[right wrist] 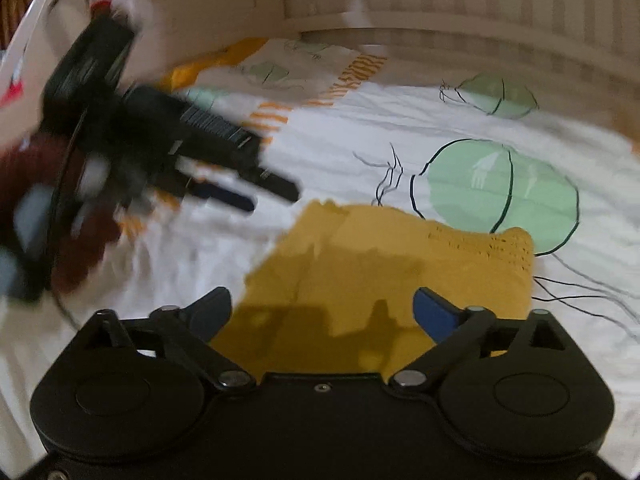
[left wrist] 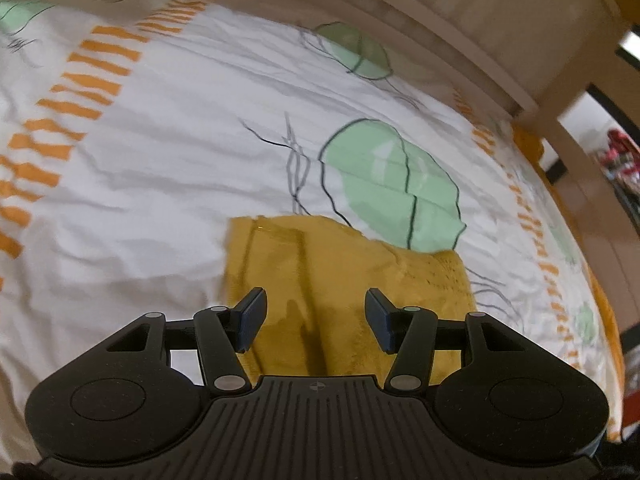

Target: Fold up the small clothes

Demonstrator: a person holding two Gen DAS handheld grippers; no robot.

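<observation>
White bedding [left wrist: 168, 184] with orange dashes and pale green leaf shapes covers the bed, and a light wooden bed frame [left wrist: 460, 28] runs along its far side.

On the left gripper [left wrist: 316, 318] the 2 dark fingers [left wrist: 252, 316] stand partway apart with nothing pressed between them; they hover over the near part of the mustard-yellow garment [left wrist: 344, 280], and the cloth shows through the gap. From this wrist view the garment lies flat on the bedding, its far edge just below a large green leaf print [left wrist: 384, 184], with a knitted, ribbed patch at its right corner.

The right gripper [right wrist: 324, 316] has its 2 blue-padded fingers [right wrist: 434, 312] spread wide, empty, above the near edge of the same garment [right wrist: 380, 264]; the gripper's shadow falls across the yellow cloth. The garment touches neither pair of pads as far as I can see.

Further out in the right wrist view, the left gripper [right wrist: 256, 194] appears at the left, blurred, its fingers pointing toward the garment's left edge and stopping short of it. Behind it a dark red sleeve [right wrist: 80, 240] of the person holding it is visible, also blurred.
</observation>
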